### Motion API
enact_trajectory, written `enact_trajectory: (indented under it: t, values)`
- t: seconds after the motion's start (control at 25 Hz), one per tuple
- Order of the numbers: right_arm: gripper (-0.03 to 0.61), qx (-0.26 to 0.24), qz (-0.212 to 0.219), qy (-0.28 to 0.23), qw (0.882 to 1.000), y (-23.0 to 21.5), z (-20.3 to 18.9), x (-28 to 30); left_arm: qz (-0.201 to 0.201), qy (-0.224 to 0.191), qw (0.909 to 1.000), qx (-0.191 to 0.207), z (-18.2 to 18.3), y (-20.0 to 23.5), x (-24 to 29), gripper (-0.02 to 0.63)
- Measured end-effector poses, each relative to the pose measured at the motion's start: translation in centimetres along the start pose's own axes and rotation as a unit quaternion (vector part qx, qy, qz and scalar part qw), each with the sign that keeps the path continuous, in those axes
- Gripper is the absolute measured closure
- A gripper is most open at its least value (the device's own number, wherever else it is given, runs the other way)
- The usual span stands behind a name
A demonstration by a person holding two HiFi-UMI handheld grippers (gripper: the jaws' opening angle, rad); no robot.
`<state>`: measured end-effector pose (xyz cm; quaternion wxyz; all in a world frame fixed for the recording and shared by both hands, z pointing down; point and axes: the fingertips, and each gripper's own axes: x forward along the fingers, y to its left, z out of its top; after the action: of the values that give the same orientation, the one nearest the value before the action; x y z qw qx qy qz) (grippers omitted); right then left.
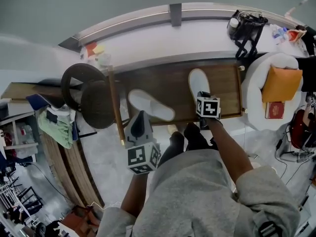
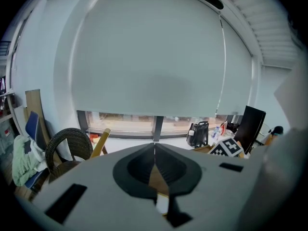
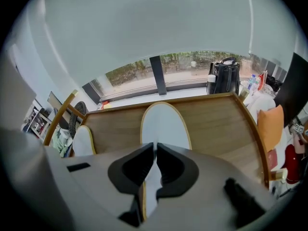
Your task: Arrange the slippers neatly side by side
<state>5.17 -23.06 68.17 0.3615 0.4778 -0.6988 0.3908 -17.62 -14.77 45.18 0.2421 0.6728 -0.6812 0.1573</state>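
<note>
Two white slippers lie on a low wooden table. The left slipper lies slanted; the right slipper points away from me. My right gripper is shut on the heel edge of the right slipper, whose white sole and tan rim run between the jaws. My left gripper hovers at the near edge of the left slipper. Its tips meet, with wood and a white sliver showing behind them. I cannot tell whether it grips anything. The left slipper also shows in the right gripper view.
A dark wicker chair stands left of the table. A white armchair with an orange cushion stands to the right. A black bag sits on the window ledge behind. The person's feet in black socks are at the table's near edge.
</note>
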Motion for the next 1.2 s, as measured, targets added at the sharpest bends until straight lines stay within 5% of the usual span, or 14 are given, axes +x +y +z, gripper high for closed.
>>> enact_trajectory:
  t: [0.44, 0.76, 0.96, 1.2]
  values:
    - [0.540, 0.017, 0.029, 0.013, 0.999, 1.3, 0.5, 2.0, 0.015, 0.005, 0.9999, -0.007, -0.1, 0.9, 0.5, 0.598]
    - [0.538, -0.032, 0.054, 0.051, 0.997, 2.2, -1.1, 2.3, 0.014, 0.004, 0.9999, -0.006, -0.1, 1.0, 0.2, 0.598]
    - [0.434, -0.028, 0.054, 0.045, 0.997, 2.2, -1.6, 1.7, 0.010, 0.001, 0.9999, -0.007, -0.1, 1.0, -0.3, 0.598]
    - [0.425, -0.036, 0.051, 0.013, 0.998, 2.3, -0.9, 0.0, 0.010, -0.008, 0.9999, -0.008, -0.3, 1.2, -1.4, 0.598]
